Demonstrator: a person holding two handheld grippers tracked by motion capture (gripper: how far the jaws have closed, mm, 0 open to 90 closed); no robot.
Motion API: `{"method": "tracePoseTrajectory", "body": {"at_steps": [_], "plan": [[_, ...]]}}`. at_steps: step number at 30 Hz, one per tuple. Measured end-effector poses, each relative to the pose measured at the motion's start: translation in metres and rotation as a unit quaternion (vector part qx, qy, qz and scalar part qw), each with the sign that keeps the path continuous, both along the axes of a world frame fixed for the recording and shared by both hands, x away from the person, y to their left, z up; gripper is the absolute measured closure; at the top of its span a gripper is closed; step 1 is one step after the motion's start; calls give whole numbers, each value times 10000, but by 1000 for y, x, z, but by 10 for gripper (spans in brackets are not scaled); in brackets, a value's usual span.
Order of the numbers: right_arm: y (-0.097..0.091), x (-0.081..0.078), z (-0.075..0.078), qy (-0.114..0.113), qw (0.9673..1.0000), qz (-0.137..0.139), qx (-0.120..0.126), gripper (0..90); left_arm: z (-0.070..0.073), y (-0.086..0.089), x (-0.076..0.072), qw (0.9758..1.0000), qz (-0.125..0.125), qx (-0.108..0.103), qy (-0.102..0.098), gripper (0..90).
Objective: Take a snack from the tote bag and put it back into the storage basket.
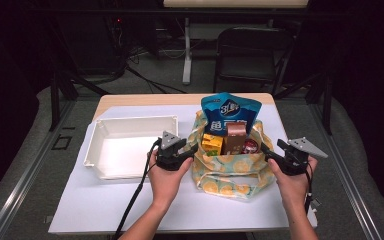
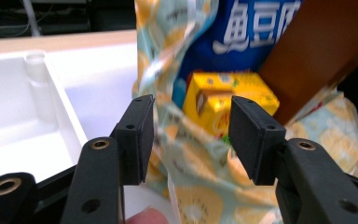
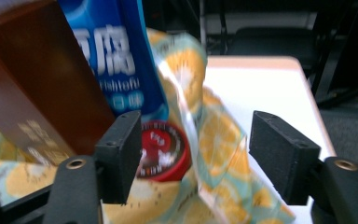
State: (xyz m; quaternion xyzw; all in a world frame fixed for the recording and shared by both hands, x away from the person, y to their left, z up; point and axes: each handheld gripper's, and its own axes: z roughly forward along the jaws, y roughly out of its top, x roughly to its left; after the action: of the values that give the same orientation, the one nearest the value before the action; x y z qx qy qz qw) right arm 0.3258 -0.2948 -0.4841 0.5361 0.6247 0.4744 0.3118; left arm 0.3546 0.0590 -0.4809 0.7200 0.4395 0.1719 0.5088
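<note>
High view: your left gripper [image 1: 189, 148] and right gripper [image 1: 270, 151] flank the lemon-print cloth bag [image 1: 232, 172], which stands on the white table [image 1: 105, 200] just right of the white tray [image 1: 127, 145]. The bag holds a blue snack pouch [image 1: 230, 112], a yellow carton [image 1: 212, 144], a brown box [image 1: 235, 137] and a red-lidded can [image 1: 250, 146]. In the left gripper view, your jaws stand apart with the bag's rim between them, unpressed. In the right gripper view, your jaws gape wider around the opposite rim, pads clear of the cloth.
</note>
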Motion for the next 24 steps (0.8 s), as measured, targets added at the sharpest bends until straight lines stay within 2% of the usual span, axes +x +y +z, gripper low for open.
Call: {"method": "tracePoseTrajectory", "body": {"at_steps": [3,6,8,11,12,13,14,17,18,20,24], "plan": [[0,5,5,-77,10000,29,52,333,8,-3,7,10000,2,71,-58,493],[5,17,5,-17,9999,81,-74,334,12,-7,19,9999,91,99,-43,491],[9,27,2,25,9998,107,-139,336,11,-10,28,9998,151,112,32,511],[13,41,0,61,9996,192,-174,347,7,-14,40,9992,285,237,148,539],[14,46,-1,80,9995,236,-178,365,4,-16,44,9986,348,341,200,576],[15,50,-2,115,9994,278,-177,401,1,-18,46,9980,375,424,272,636],[16,54,-3,167,9991,303,-225,487,-2,-19,48,9977,351,456,361,705],[17,63,-8,275,9986,340,-301,764,-9,-24,51,9966,264,601,489,810],[17,66,-9,324,9984,302,-360,826,-12,-26,51,9965,220,622,521,840],[15,71,-13,423,9979,253,-421,881,-15,-28,51,9949,271,786,573,881],[12,77,-22,561,9975,346,-267,898,-21,-33,48,9940,289,864,609,898]]}}
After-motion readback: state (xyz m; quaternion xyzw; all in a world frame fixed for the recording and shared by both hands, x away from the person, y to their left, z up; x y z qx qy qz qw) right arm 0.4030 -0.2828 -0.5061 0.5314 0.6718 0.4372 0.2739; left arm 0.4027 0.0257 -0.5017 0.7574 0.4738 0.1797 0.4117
